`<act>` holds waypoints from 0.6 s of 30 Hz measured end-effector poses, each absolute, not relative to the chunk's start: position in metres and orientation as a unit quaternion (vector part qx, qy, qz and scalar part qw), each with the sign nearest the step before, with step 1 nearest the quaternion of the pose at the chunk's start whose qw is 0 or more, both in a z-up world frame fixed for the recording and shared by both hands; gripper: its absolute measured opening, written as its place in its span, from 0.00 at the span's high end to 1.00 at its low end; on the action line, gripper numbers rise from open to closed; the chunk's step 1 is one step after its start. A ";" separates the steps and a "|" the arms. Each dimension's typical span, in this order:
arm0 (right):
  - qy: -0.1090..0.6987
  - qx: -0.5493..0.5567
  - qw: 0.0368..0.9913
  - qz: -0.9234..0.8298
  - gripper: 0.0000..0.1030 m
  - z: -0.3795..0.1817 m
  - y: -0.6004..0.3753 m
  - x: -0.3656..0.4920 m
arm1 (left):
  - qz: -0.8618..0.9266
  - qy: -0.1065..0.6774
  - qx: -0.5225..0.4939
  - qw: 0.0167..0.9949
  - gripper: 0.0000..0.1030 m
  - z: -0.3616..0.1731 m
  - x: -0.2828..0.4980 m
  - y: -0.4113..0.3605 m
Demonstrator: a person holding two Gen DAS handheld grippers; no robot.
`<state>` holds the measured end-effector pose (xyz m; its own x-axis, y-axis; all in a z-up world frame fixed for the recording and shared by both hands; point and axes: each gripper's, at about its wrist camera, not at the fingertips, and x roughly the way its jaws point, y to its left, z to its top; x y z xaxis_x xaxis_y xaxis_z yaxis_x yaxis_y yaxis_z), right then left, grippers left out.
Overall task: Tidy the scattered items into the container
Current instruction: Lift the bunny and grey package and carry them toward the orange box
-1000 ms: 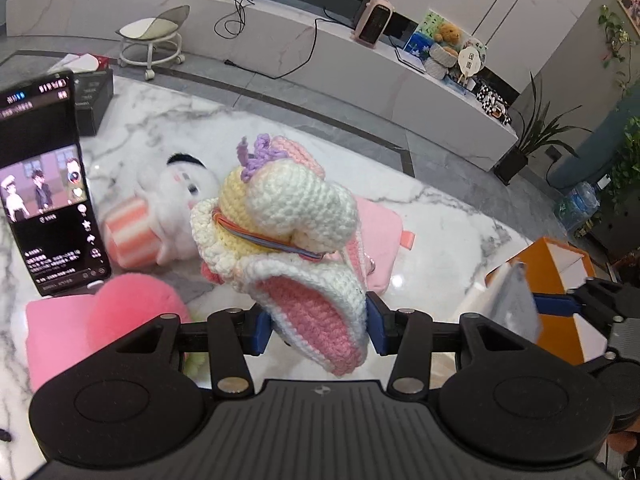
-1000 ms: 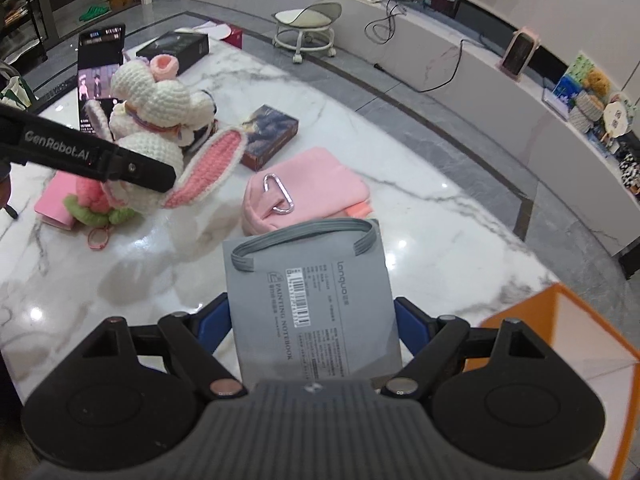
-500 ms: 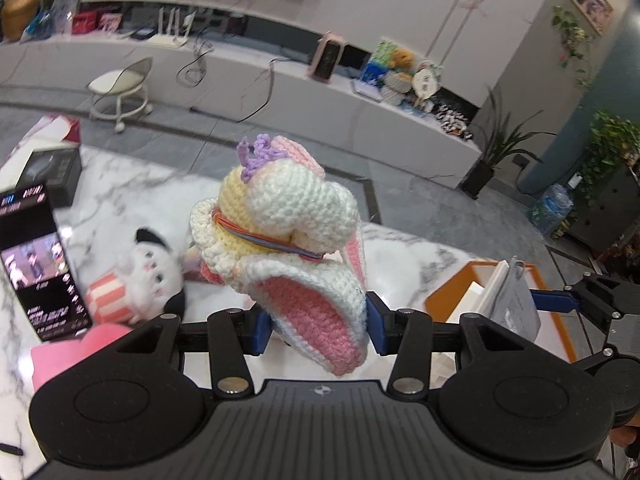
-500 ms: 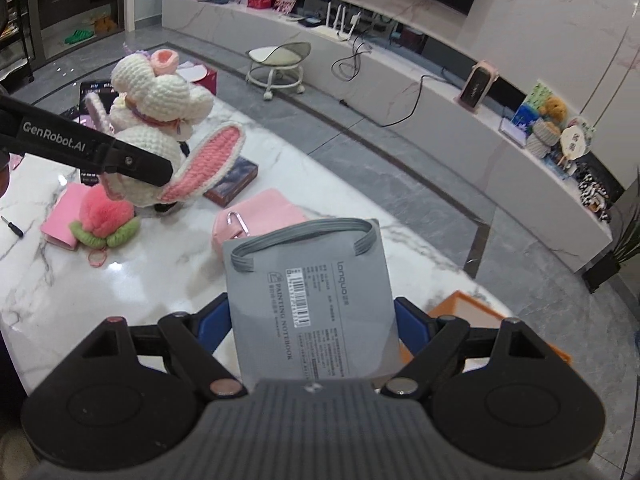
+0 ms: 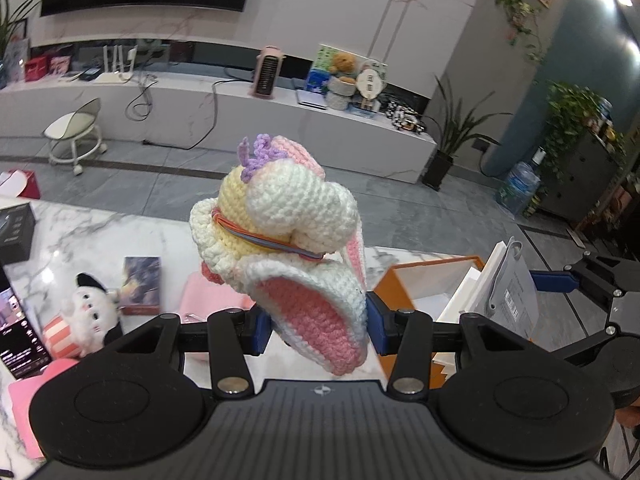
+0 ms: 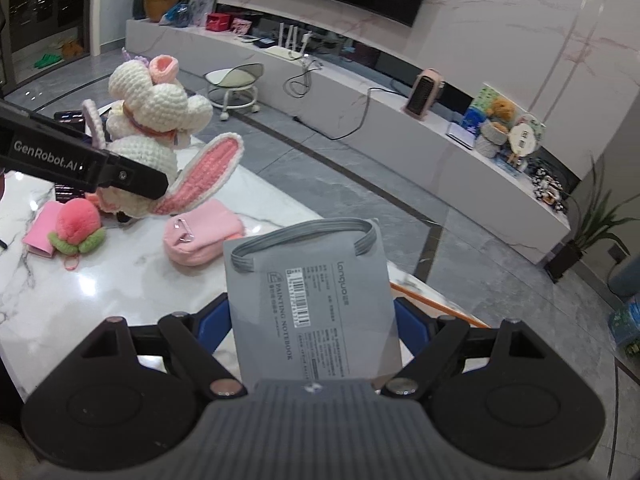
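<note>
My left gripper (image 5: 318, 326) is shut on a crocheted white rabbit (image 5: 280, 240) with pink ears, held up in the air above the marble table (image 5: 100, 232). The same rabbit (image 6: 152, 136) shows at the left of the right wrist view. My right gripper (image 6: 310, 324) is shut on a grey painting notebook (image 6: 312, 296) with an elastic band, gripped by its side edges. The notebook (image 5: 514, 280) also appears at the right of the left wrist view, over the orange box (image 5: 424, 280) with a white inside.
On the table lie a pink pouch (image 6: 200, 236), a pink peach plush (image 6: 76, 228) on a pink book, a small white plush (image 5: 86, 312), a dark card box (image 5: 142, 284), a lit phone (image 5: 20, 332) and a black box (image 5: 14, 226). Grey floor lies beyond the table's edge.
Both grippers have risen with their loads and swung right; the table has dropped lower in view and the orange box has come closer to the middle of the left wrist view.
</note>
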<state>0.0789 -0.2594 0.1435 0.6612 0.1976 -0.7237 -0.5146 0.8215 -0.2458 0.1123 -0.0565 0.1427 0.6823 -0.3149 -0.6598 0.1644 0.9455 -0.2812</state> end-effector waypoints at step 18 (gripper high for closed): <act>0.352 -0.199 0.903 0.144 0.17 0.165 -0.355 0.058 | -0.188 0.373 -0.053 0.907 0.47 0.157 0.116 -0.154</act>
